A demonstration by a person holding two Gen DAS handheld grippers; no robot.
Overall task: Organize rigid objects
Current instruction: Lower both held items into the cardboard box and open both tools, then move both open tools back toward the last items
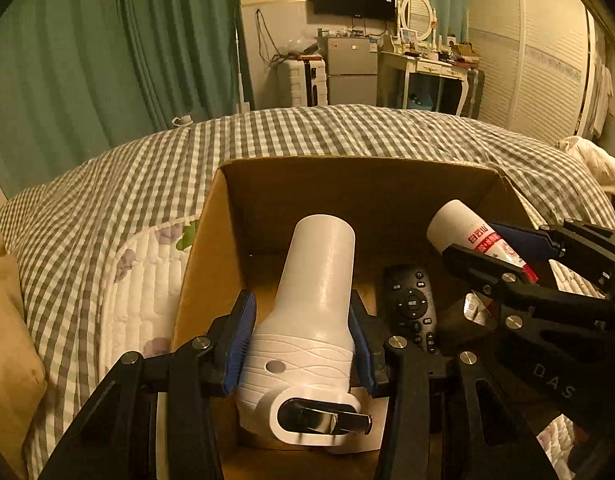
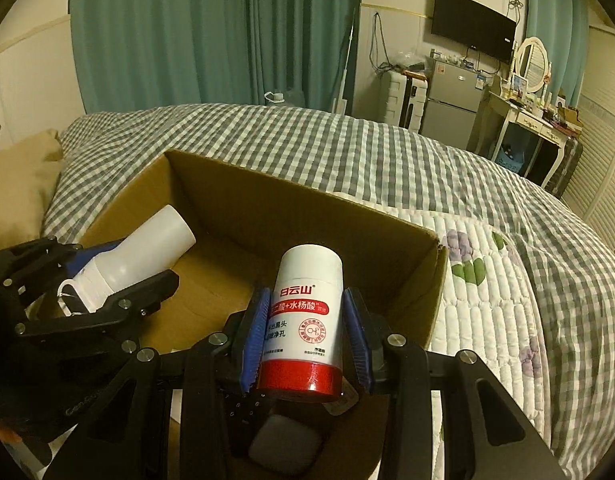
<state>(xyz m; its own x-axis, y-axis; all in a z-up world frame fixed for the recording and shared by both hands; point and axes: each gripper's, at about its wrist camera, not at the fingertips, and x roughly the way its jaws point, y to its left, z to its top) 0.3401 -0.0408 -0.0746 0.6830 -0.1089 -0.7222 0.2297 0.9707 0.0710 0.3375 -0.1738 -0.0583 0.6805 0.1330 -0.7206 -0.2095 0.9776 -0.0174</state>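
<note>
Over the box: we hold both loads above the open cardboard box (image 1: 227,216) on the bed (image 1: 107,184).
Left gripper (image 1: 303,344): clamped on the white flask (image 1: 315,280), long axis pointing forward.
Right gripper (image 2: 303,344): clamped on the red-and-white bottle (image 2: 305,316), lying likewise.
Below: we see a remote (image 1: 411,304) on the box floor, between the two loads.

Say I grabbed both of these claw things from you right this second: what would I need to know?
Left claw: shut on the white bottle, held over the cardboard box.
Right claw: shut on the red-and-white bottle, also over the box.
Already in the box: a black remote, a grey pouch-like item below the right claw, and something foil-like I can't identify.
Done: both bottles picked up and brought to the box.
Left: probably lower each bottle in, open the claws, then check the checked bed cover for leftovers.
</note>
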